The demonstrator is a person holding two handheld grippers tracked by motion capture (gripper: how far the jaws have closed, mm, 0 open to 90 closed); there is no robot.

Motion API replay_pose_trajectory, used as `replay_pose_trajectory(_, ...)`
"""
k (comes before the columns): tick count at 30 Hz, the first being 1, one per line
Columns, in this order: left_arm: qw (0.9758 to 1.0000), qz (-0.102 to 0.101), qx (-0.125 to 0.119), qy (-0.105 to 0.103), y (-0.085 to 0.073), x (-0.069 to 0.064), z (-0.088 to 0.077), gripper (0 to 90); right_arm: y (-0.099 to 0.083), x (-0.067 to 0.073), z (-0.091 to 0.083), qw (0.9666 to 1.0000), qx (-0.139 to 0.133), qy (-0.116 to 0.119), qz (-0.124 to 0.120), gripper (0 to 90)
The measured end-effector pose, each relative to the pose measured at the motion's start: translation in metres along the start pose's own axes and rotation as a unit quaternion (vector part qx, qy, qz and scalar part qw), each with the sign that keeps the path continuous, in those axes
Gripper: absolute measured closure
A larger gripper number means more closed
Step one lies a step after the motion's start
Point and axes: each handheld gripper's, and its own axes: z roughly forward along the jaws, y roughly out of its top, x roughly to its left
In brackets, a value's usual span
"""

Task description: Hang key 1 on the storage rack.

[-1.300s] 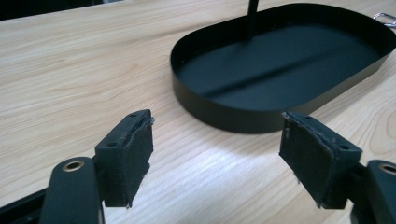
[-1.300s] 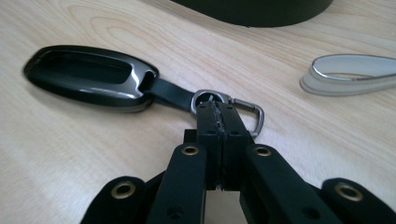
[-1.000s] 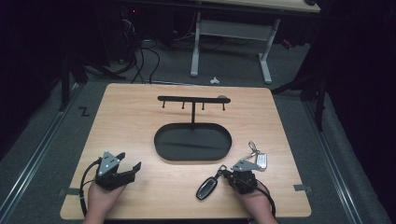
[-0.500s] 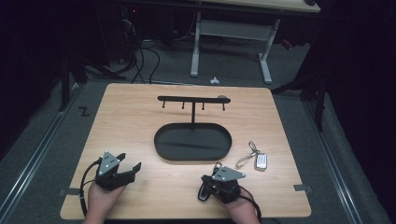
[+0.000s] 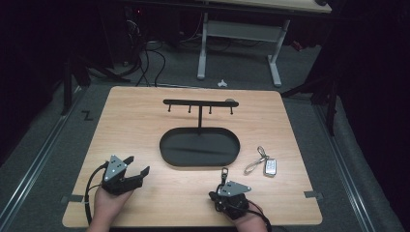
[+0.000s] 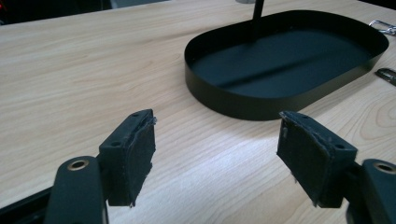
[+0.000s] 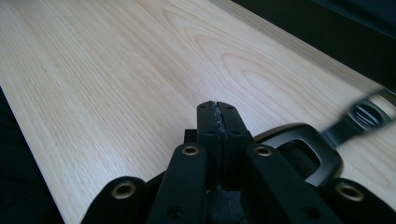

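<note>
The black key (image 7: 306, 140) is pinched at its edge by the closed right hand-held gripper (image 7: 218, 109), and the left hand-held gripper (image 6: 217, 140) is held open. With so little gripped, the key could be dropped if swung.

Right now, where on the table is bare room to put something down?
The widest bare wood lies left of the black oval tray, up to the table edge. It is crowded right of the tray, where the key fob and its ring lie.

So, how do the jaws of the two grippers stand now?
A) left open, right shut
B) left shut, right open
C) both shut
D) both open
A: the left gripper shows a wide gap with bare table between its pads, while the right gripper has its pads pressed together.
</note>
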Motion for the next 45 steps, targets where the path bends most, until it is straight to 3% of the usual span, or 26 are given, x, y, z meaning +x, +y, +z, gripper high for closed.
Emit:
replay_pose_trajectory(6, 0.9999, 0.008, -0.005, -0.008, 0.007, -0.005, 0.010, 28.2, -0.011, -0.008, -0.012, 0.9999, -0.002, -0.012, 0.010, 89.7)
replay_pose_trajectory(16, 0.9995, 0.011, -0.005, -0.030, 0.018, -0.012, 0.032, 30.2, -0.036, -0.030, -0.040, 0.9964, -0.007, -0.060, 0.059, 89.6)
replay_pose_trajectory(20, 0.9991, 0.009, -0.011, -0.039, 0.020, -0.013, 0.034, 31.6, -0.038, -0.033, -0.044, 0.9957, -0.014, -0.060, 0.068, 89.4)
replay_pose_trajectory(26, 0.9992, 0.010, -0.009, -0.039, 0.020, -0.011, 0.030, 33.9, -0.033, -0.037, -0.049, 0.9944, -0.034, -0.067, 0.075, 83.3)
replay_pose_trajectory(28, 0.9993, 0.013, -0.002, -0.034, 0.019, -0.012, 0.029, 33.5, -0.030, -0.040, -0.051, 0.9933, -0.043, -0.072, 0.079, 76.7)
replay_pose_trajectory(32, 0.9994, 0.019, 0.008, -0.028, 0.018, -0.012, 0.027, 31.0, -0.025, -0.043, -0.051, 0.9926, -0.044, -0.085, 0.074, 71.4)
replay_pose_trajectory(36, 0.9994, 0.010, 0.009, -0.031, 0.017, -0.011, 0.024, 30.2, -0.017, -0.052, -0.048, 0.9934, -0.032, -0.090, 0.064, 62.4)
replay_pose_trajectory(40, 0.9995, 0.019, 0.011, -0.022, 0.016, -0.014, 0.020, 30.3, -0.007, -0.062, -0.046, 0.9938, -0.008, -0.093, 0.059, 55.8)
replay_pose_trajectory(45, 0.9994, 0.026, 0.017, -0.013, 0.015, -0.015, 0.022, 30.3, 0.005, -0.065, -0.042, 0.9931, 0.015, -0.093, 0.070, 48.3)
